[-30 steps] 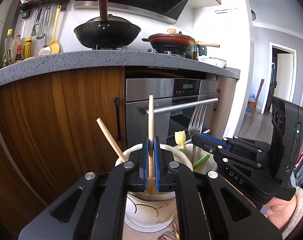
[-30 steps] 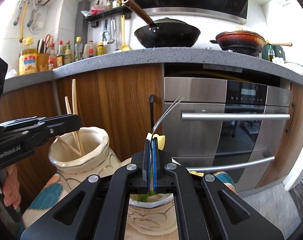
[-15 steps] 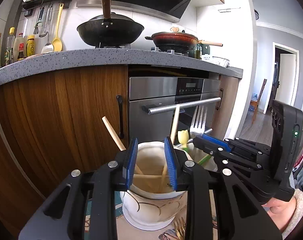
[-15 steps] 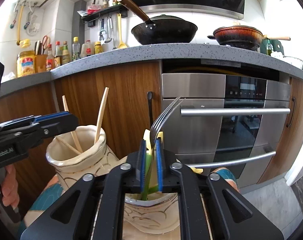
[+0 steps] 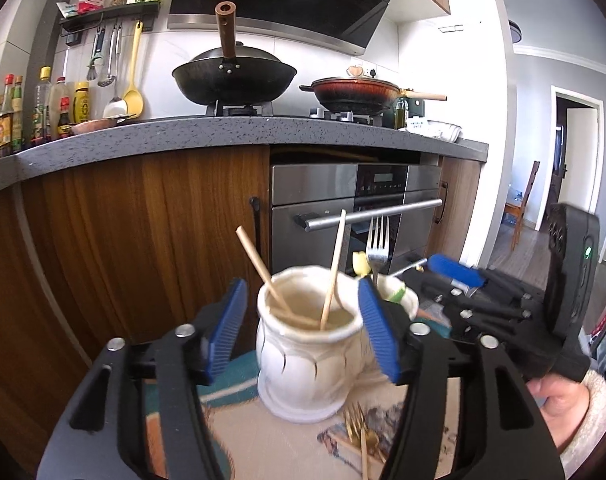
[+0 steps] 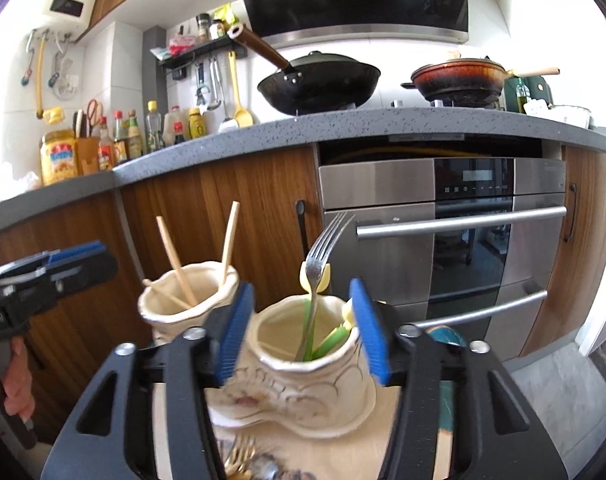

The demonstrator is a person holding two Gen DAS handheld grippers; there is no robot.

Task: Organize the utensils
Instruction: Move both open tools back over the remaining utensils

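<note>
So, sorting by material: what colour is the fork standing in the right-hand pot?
Silver, plain metal fork; clearest in the right wrist view.

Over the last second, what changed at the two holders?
Both grippers let go: left gripper released a chopstick into the left holder; right gripper released the fork into the right holder. Jaws have just been opening. Holders stayed put.

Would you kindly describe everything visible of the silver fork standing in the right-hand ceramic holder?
The silver fork looks like polished metal, four tines up, handle down inside the cream ceramic holder. It leans slightly right, beside green-handled utensils. The right gripper, whose jaws have just been opening, straddles it without touching.
</note>
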